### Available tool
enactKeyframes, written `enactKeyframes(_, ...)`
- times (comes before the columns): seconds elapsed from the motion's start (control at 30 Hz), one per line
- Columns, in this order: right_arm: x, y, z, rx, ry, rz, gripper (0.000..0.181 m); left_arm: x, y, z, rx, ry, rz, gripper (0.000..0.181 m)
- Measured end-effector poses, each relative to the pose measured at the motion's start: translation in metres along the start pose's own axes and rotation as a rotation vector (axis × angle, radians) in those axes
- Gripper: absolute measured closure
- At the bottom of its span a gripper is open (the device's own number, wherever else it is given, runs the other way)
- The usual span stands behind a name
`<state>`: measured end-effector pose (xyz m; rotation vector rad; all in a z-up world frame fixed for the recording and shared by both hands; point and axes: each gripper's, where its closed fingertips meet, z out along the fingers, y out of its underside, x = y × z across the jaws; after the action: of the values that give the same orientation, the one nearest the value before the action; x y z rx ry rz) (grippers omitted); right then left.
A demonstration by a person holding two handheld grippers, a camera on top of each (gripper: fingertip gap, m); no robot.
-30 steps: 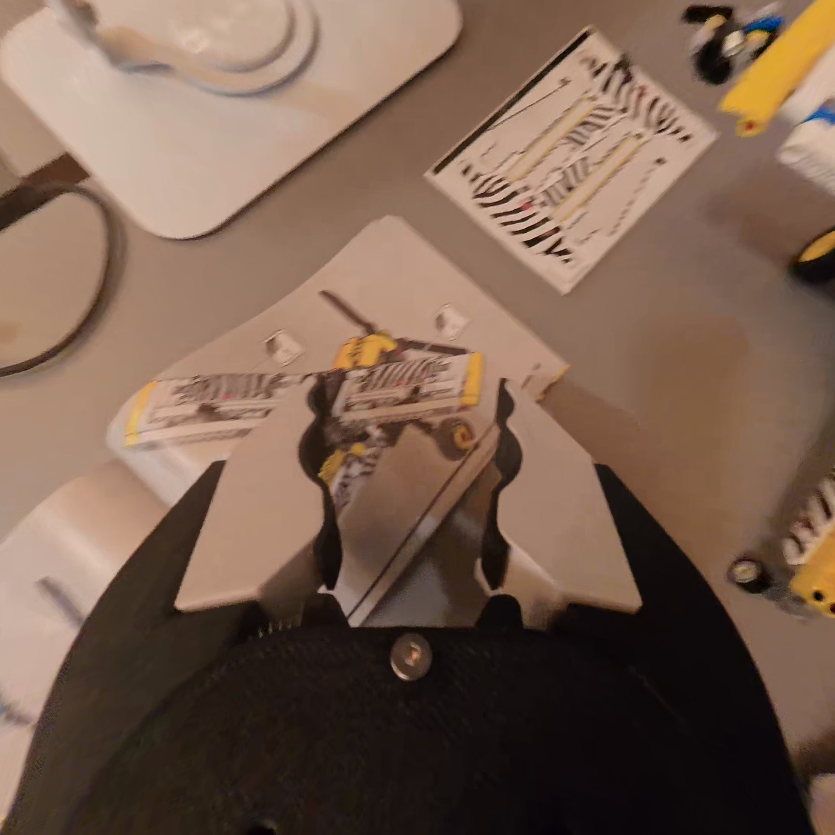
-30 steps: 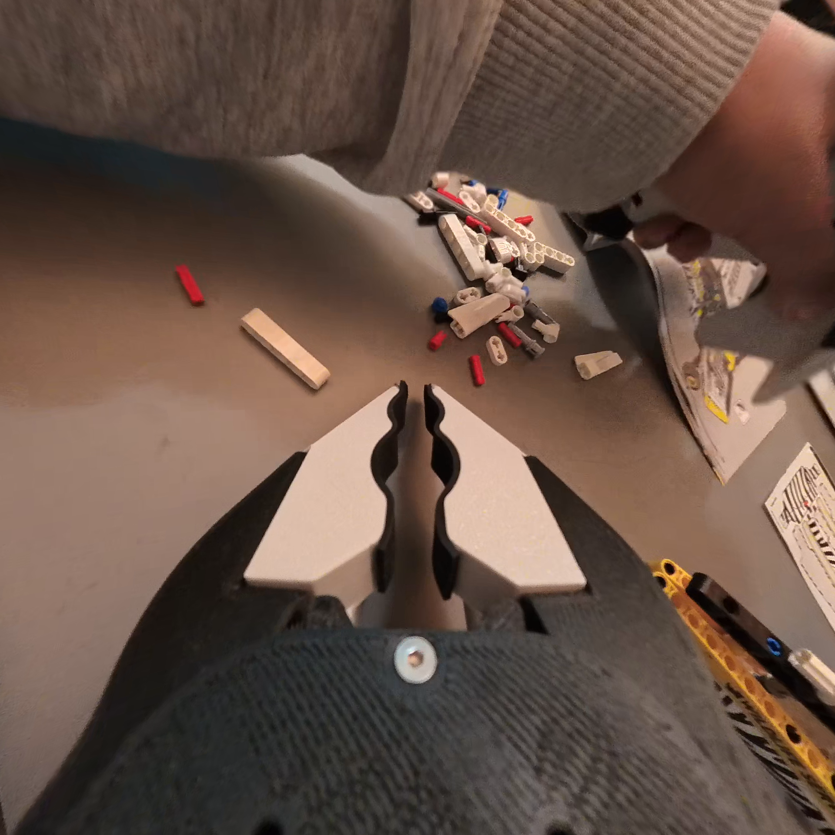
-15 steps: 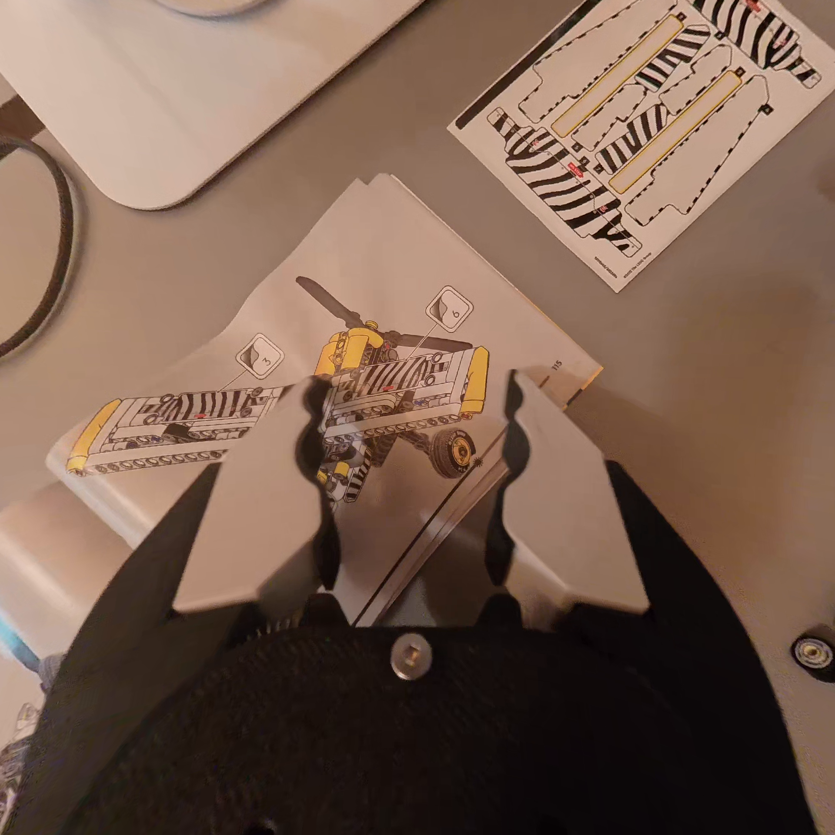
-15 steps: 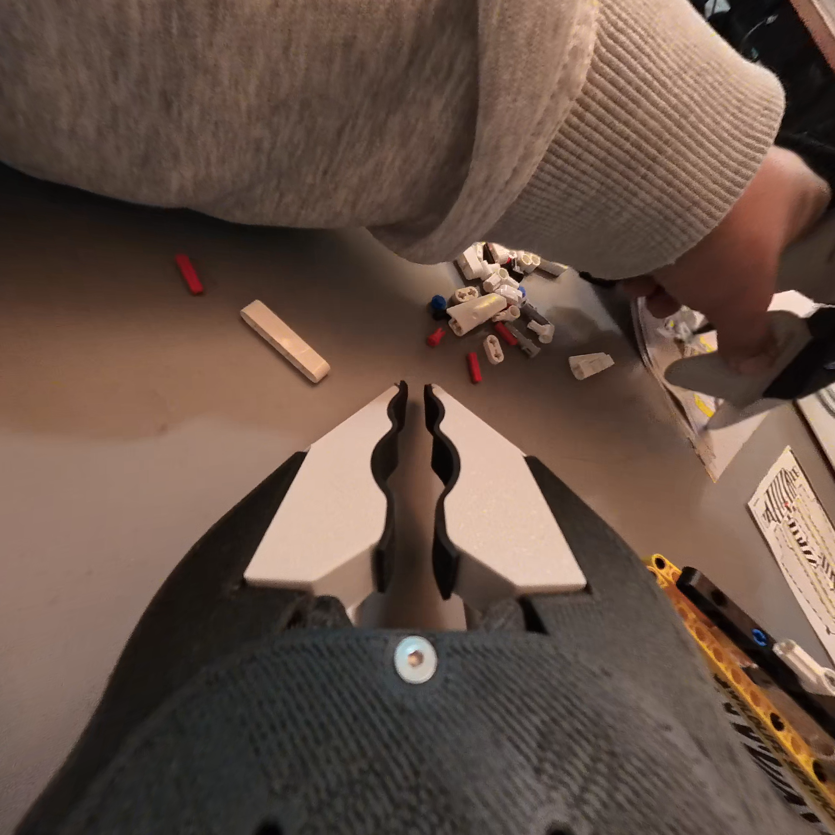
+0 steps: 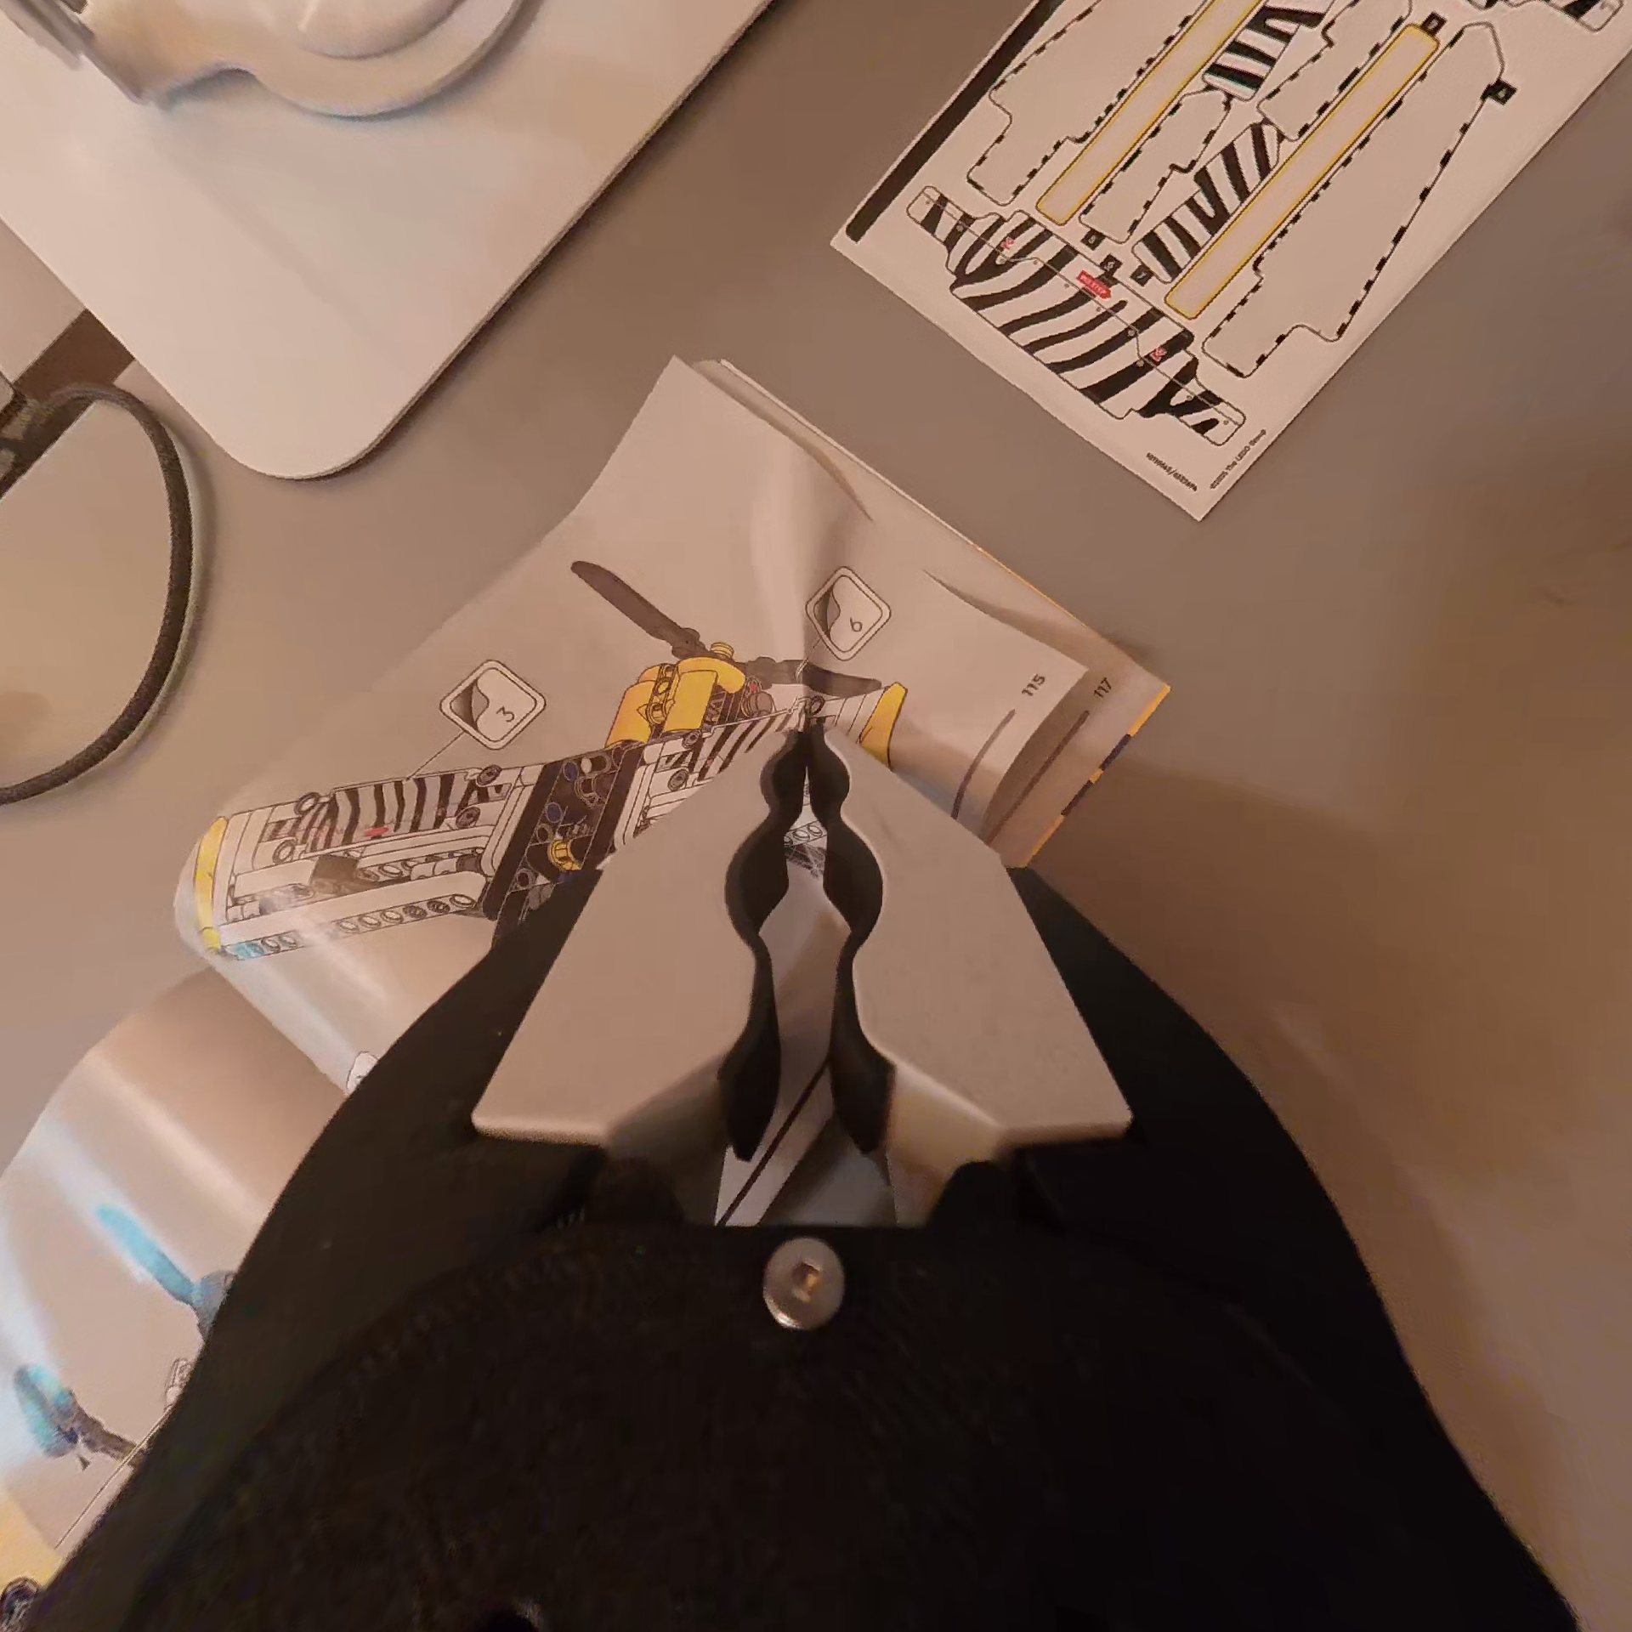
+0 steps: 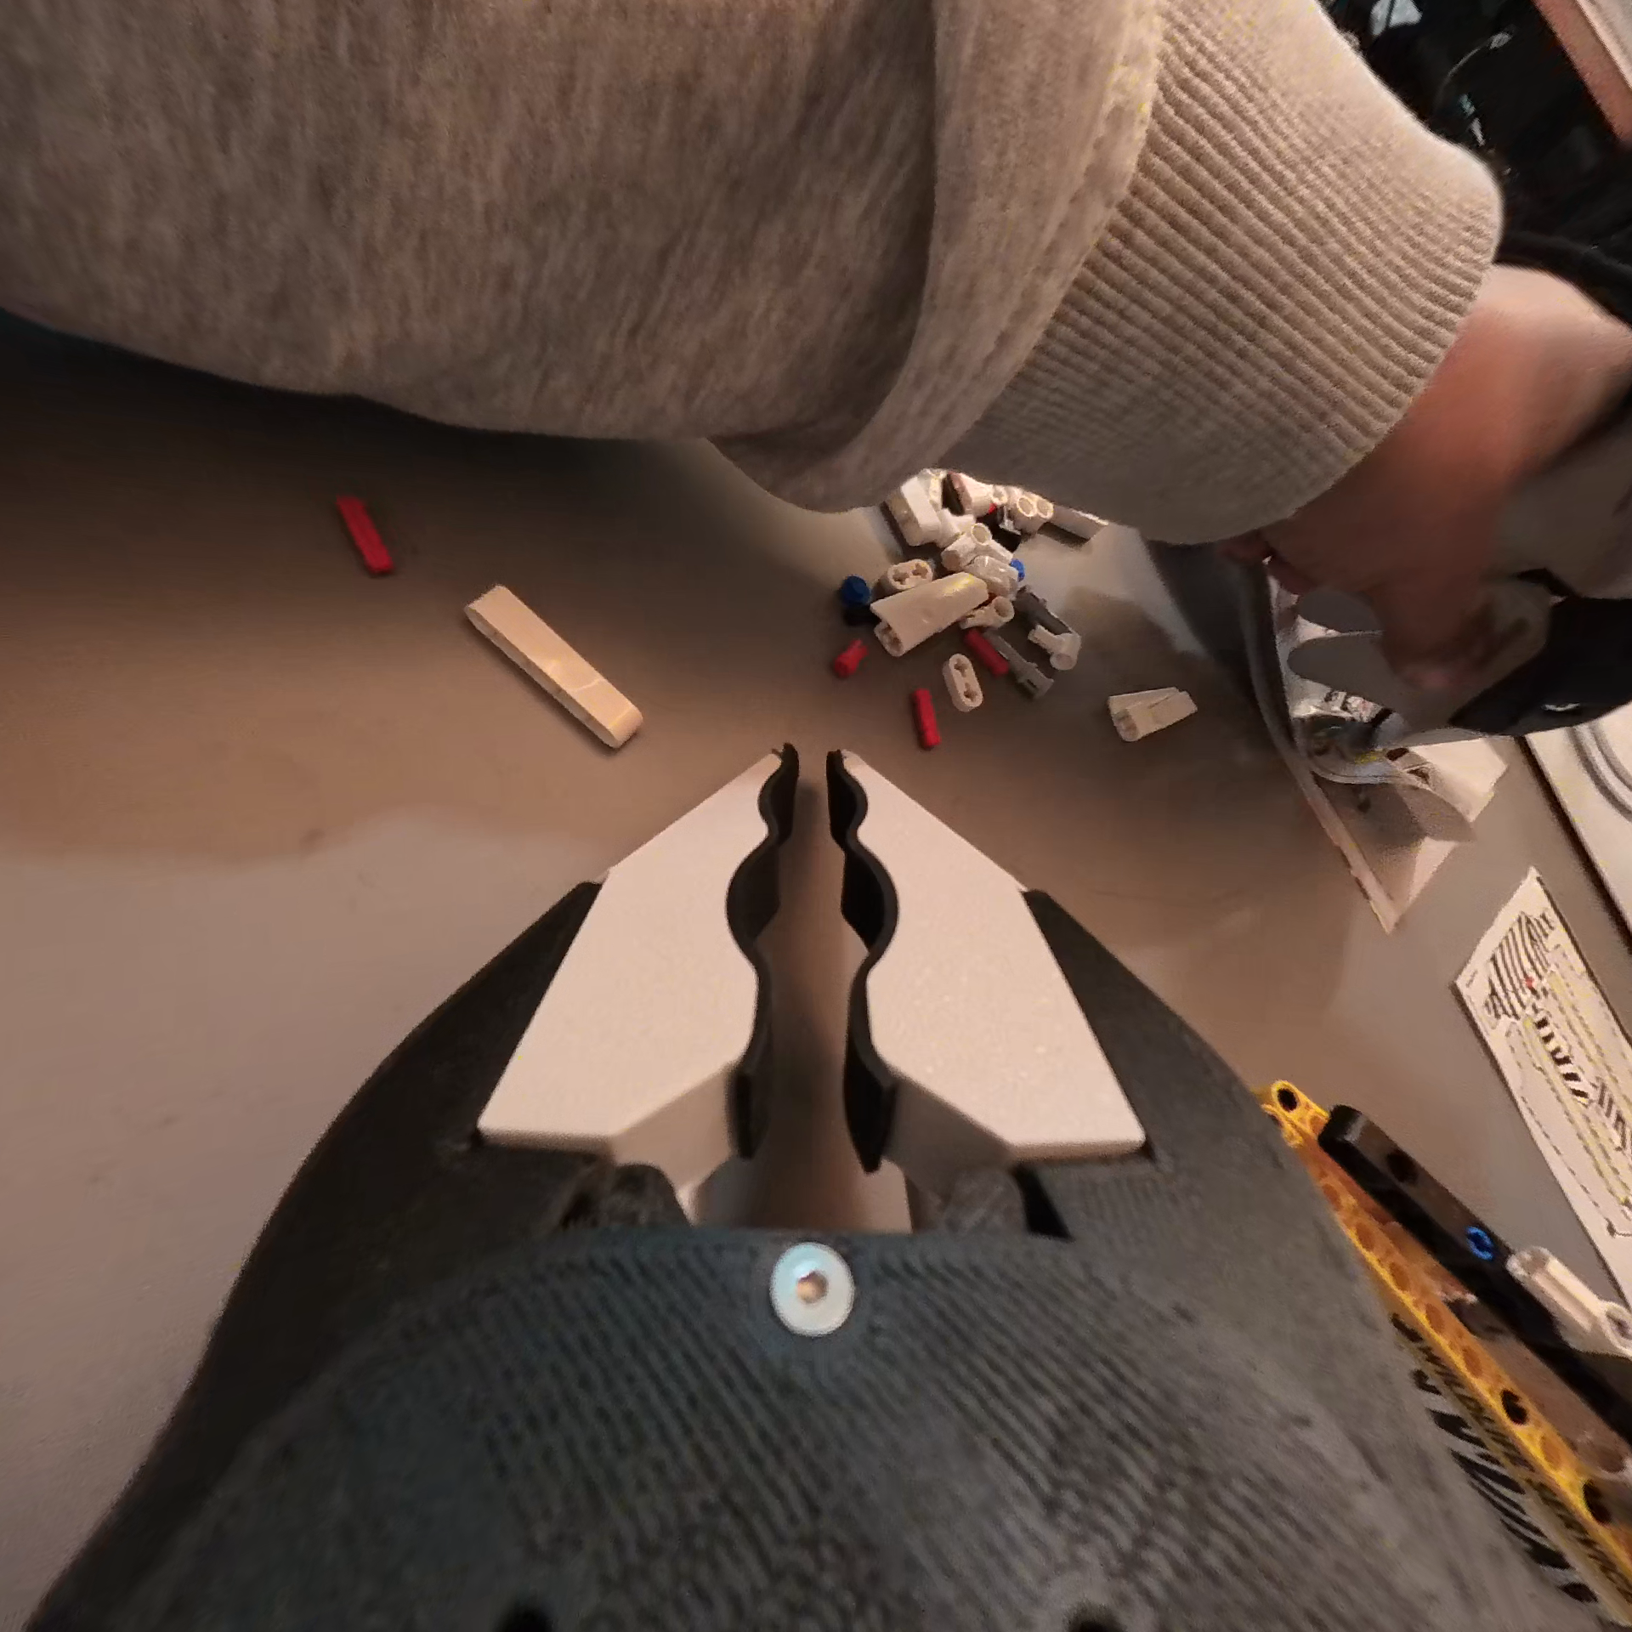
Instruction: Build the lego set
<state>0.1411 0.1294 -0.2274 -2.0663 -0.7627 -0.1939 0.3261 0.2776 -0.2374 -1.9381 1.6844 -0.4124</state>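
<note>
Thin page pinched at mid-sheet, loose bricks waiting untouched

The left gripper [image 5: 802, 737] has its two grey fingers pressed together on the top page of the white paper instruction booklet [image 5: 706, 530], which lies open on the grey tabletop [image 5: 1325, 795]. The sheet puckers into a small ridge right at the fingertips. Paper this thin is light and limp, and it creases or tears easily. A hold nearer the free corner would likely lift the page more cleanly than this mid-sheet pinch. The zebra-striped sticker sheet [image 5: 1236, 221] lies just beyond the booklet, flat and apart from it.

The right gripper [image 6: 811, 759] hovers over bare tabletop with its jaws nearly closed, a narrow gap between them, holding nothing. Ahead of it lie a long cream flat beam [image 6: 552, 664], a small red pin [image 6: 364, 534] and a heap of small white, grey and red lego pieces [image 6: 963, 600]. These are hard, smooth and light, so they probably slip unless gripped squarely across their flat sides. A yellow holed beam of the partly built model [image 6: 1413, 1280] sits at lower right
</note>
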Motion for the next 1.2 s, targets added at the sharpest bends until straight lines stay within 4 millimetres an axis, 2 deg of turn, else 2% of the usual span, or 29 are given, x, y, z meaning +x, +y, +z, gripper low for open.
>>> enactKeyframes(0.1,0.0,0.0,0.0,0.0,0.0,0.0,0.175,-0.004,-0.001,-0.006,0.028,-0.017,0.004,0.18)
enactKeyframes(0.2,0.0,0.0,0.0,0.0,0.0,-0.001,0.175,-0.012,-0.009,-0.023,0.107,-0.026,-0.009,0.18)
enactKeyframes(0.4,-0.001,-0.001,-0.001,0.001,0.0,-0.004,0.175,-0.047,-0.013,-0.088,0.332,-0.011,-0.111,0.179)
enactKeyframes(0.53,-0.001,-0.001,-0.001,0.0,-0.003,0.002,0.175,-0.081,0.008,-0.129,0.441,0.072,-0.277,0.18)
enactKeyframes(0.67,0.002,0.001,-0.001,-0.004,0.007,0.006,0.175,-0.116,0.043,-0.155,0.506,0.108,-0.397,0.18)
enactKeyframes(0.77,0.003,0.002,-0.001,-0.008,0.008,0.014,0.175,-0.129,0.068,-0.17,0.567,0.185,-0.436,0.171)
enactKeyframes(0.93,0.024,0.015,-0.001,-0.054,0.062,0.105,0.175,-0.149,0.109,-0.195,0.809,0.251,-0.576,0.153)
enactKeyframes(1.0,0.028,0.018,0.0,-0.065,0.057,0.154,0.173,-0.153,0.119,-0.2,0.833,0.32,-0.635,0.14)
enactKeyframes(1.1,0.033,0.021,0.001,-0.08,0.062,0.196,0.173,-0.17,0.12,-0.216,0.911,0.306,-0.659,0.135)
enactKeyframes(1.2,0.034,0.021,0.001,-0.081,0.055,0.218,0.172,-0.177,0.124,-0.215,0.907,0.232,-0.645,0.135)
